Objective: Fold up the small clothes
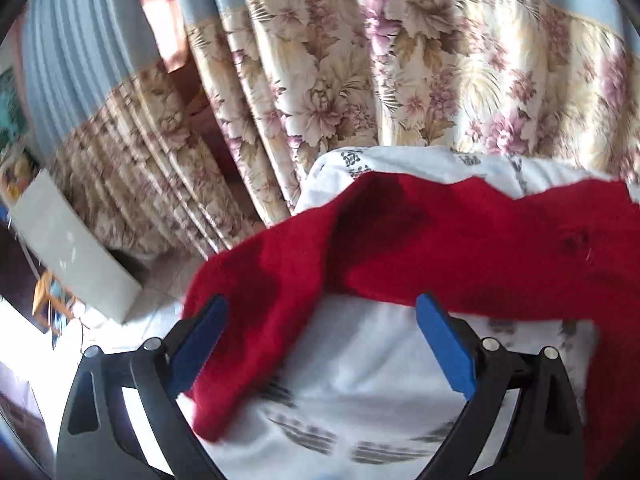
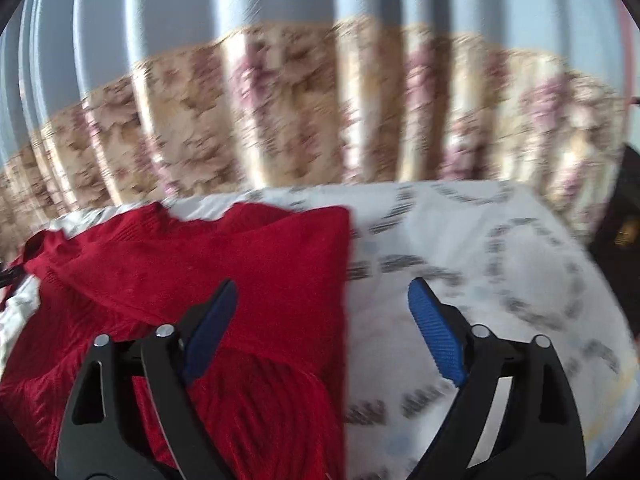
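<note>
Red knit garment (image 1: 460, 248) lies rumpled on white printed sheet (image 1: 360, 380) w/ floral curtain (image 1: 360, 80) behind, soft & floppy, likely best pinched at hem/corners; left gripper (image 1: 320, 344) & right gripper (image 2: 324, 328) both spread, empty.

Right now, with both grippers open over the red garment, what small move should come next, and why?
Probably bring the left gripper down onto the loose red flap in front of it and close. The red garment lies partly folded on the white cloth, but in the left view its near edge is rumpled and a flap trails toward the camera. The right gripper is open too, holding nothing.
</note>
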`<state>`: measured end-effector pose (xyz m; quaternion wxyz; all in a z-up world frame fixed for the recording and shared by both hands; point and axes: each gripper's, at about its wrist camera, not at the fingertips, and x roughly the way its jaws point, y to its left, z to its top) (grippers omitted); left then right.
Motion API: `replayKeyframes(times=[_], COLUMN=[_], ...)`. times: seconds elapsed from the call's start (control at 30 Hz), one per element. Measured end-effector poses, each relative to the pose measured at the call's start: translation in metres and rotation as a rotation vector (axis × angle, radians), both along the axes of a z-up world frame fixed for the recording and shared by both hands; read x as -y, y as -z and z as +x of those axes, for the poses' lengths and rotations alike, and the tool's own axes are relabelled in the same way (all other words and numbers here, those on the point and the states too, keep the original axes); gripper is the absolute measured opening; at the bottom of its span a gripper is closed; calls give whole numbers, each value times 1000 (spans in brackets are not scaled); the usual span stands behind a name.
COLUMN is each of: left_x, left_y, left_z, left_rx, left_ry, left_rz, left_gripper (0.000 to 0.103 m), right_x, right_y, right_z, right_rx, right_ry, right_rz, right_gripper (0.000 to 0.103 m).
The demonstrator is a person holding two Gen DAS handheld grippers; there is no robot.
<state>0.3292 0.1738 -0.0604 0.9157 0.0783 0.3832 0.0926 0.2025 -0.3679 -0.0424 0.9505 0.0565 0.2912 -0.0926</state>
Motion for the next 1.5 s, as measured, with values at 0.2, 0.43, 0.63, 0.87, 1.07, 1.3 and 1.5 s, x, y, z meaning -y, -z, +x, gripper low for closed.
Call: replayKeyframes(times=[0.2,0.43,0.63,0.87,1.07,1.3,1.5], left_x=[-13,-36,-53,-59,-7,131,247], left_y=[17,21,17,-8,-57,-76,-69], left_z=[5,10,9,1,-21,-23,-7], left_rx=[-74,-119,-113,-131,-143,-199,-269], left_ry=[150,159,131,78,139,347,474], left_rz=[-33,-84,-146,-215,-418,-663,-775], left_gripper=[95,84,35,10,10,10,10], right_x=[7,-9,-22,-29,-22,-10,14], right_y=[-12,-15,-17,-18,-17,-20,-19], right_z=[-48,-74,-78,-75,-64,-51,-41], right_rx=[57,58,52,59,68,79,75], right_ry=[122,103,86,57,34,2,4], right_rz=[26,44,32,38,56,54,65], right_gripper=[94,95,96,97,97,97,97])
